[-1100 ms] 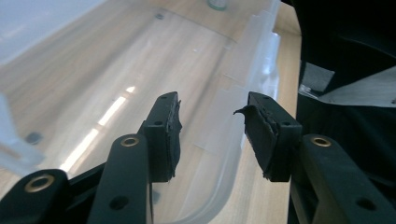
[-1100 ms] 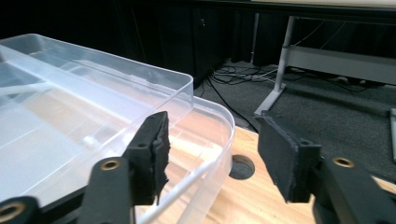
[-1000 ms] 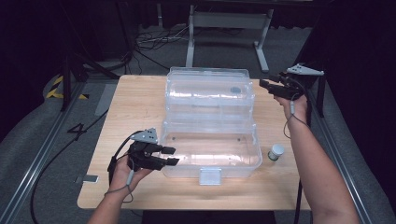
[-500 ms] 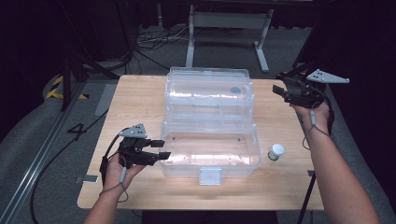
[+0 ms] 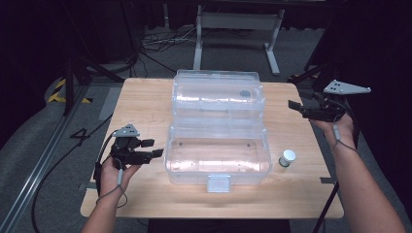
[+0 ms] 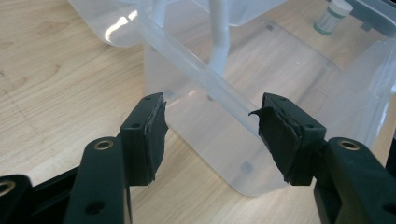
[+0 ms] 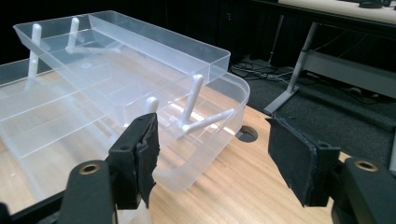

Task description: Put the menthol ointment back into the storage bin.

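A clear plastic box stands open mid-table, its lid and inner tray swung back. My left gripper hovers just left of the box's front left corner. Its jaws have just been opening and stand open, with nothing between the pads. My right gripper sits off the box's right side near the table's edge. Its jaws have also just been opening and are open and empty, facing the raised tray. A small white-capped bottle stands right of the box.
The wooden table has a round cable hole near the box's back right. A white latch hangs at the box's front. Through the box wall I see the bottle. Beyond the table stand metal legs and floor cables.
My left gripper has drawn back leftwards off the box's front left wall and opened wider. My right gripper has moved right, away from the box's back right corner, and opened.
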Demonstrator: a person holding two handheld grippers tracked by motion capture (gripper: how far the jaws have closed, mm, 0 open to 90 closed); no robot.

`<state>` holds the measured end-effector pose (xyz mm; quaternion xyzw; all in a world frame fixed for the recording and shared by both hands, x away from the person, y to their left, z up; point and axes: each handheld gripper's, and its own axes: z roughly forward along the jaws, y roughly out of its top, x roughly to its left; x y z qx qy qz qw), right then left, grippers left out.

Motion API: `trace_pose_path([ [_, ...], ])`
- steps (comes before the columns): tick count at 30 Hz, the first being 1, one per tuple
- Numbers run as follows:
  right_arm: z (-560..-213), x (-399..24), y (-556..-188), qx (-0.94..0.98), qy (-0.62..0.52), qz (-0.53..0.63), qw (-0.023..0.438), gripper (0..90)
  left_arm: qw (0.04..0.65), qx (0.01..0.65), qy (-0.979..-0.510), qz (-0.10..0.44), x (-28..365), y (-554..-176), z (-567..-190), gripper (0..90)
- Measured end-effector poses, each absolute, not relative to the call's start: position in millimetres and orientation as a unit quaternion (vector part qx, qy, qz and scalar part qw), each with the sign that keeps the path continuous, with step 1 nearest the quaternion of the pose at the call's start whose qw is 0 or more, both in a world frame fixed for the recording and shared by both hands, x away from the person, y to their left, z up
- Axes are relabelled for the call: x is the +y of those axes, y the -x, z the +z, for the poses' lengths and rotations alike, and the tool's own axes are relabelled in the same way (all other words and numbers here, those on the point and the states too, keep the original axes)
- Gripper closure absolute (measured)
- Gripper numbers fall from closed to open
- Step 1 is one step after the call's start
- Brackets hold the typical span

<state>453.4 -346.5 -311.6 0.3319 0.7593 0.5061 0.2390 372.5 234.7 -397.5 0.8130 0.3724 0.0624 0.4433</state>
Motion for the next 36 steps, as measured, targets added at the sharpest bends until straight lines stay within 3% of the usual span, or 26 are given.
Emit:
trace_pose_path([
  [6, -309.9, -350.0, -442.8, 0.777, -0.321, 0.489, 0.229, 35.4, 0.441, 0.353, -0.822, 0.071, 239.7, -375.6, -402.0, 40.4],
  [24, -315.5, -350.9, -437.6, 0.837, -0.313, 0.412, 0.178, 34.1, 0.421, 0.382, -0.819, 0.073, 241.8, -378.3, -414.9, 40.2],
  [36, -323.7, -340.8, -437.1, 0.865, -0.298, 0.365, 0.172, 33.8, 0.411, 0.410, -0.809, 0.088, 250.3, -373.5, -422.4, 41.0],
])
